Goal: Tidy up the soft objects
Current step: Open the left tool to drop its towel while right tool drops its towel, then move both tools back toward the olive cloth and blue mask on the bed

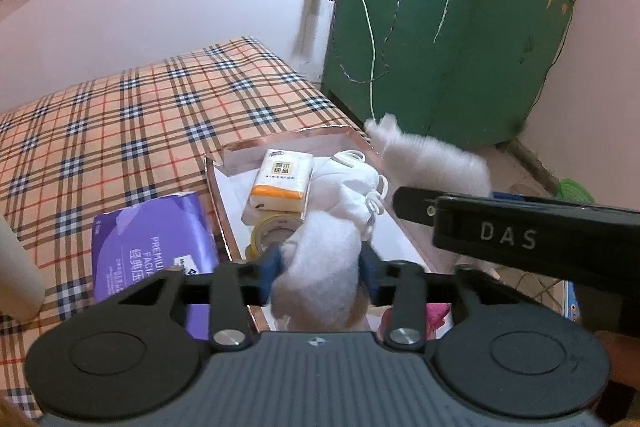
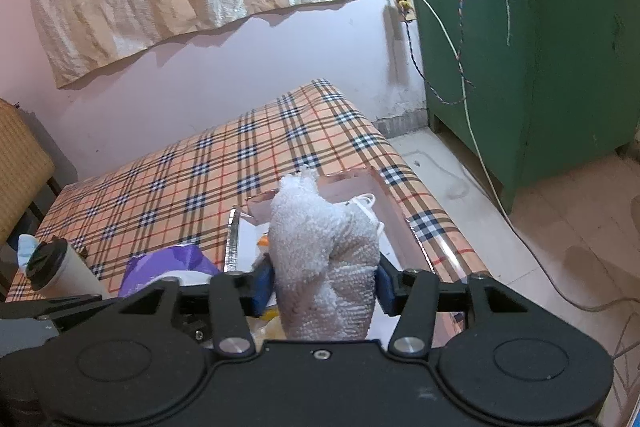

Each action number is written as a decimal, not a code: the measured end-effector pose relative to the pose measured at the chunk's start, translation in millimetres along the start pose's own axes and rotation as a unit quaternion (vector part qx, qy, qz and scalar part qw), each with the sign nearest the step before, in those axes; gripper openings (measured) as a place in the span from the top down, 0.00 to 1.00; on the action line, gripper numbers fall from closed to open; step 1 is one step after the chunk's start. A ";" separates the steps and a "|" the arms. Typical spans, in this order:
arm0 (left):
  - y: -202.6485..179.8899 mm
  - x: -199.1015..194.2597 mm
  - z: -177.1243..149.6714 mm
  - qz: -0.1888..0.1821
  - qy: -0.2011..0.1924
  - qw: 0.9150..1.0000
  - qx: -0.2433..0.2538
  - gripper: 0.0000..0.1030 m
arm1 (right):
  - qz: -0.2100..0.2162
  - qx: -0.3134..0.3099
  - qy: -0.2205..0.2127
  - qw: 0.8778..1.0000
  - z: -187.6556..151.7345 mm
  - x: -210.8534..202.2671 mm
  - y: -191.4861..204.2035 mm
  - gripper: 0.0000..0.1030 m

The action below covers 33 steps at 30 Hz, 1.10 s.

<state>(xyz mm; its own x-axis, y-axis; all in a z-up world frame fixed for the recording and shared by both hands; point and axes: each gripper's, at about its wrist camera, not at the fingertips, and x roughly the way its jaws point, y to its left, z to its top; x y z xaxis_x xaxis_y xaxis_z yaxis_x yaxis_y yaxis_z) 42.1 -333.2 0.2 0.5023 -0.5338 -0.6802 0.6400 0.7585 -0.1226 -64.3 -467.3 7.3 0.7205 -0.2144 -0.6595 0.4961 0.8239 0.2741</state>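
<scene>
Holding: the left gripper is carrying a white fluffy wad between its blue pads; whether they are still pressing, I cannot tell.
Towel: a white terry towel is standing bunched between the right gripper pads, which are touching its sides.
Handling: both pieces are looking light, soft and compressible; gripping the thick middle seems safest.
Beyond the tongs: a shiny tray is holding a tissue pack and a tape roll.
Left of the tongs: a purple tissue package is lying on the checked cloth.
</scene>
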 end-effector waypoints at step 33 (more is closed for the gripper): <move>203.9 -132.4 -44.1 0.178 -0.097 0.958 -0.201 0.22 | 0.095 -0.061 -0.037 0.993 -17.6 -30.2 119.5 0.18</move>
<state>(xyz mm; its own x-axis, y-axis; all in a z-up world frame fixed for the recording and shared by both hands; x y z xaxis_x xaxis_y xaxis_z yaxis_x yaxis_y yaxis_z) 80.5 -91.3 33.4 0.7712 -0.2444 -0.5878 0.1521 0.9674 -0.2026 -35.3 -353.2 47.6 0.8313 -0.0829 -0.5496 0.2884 0.9096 0.2991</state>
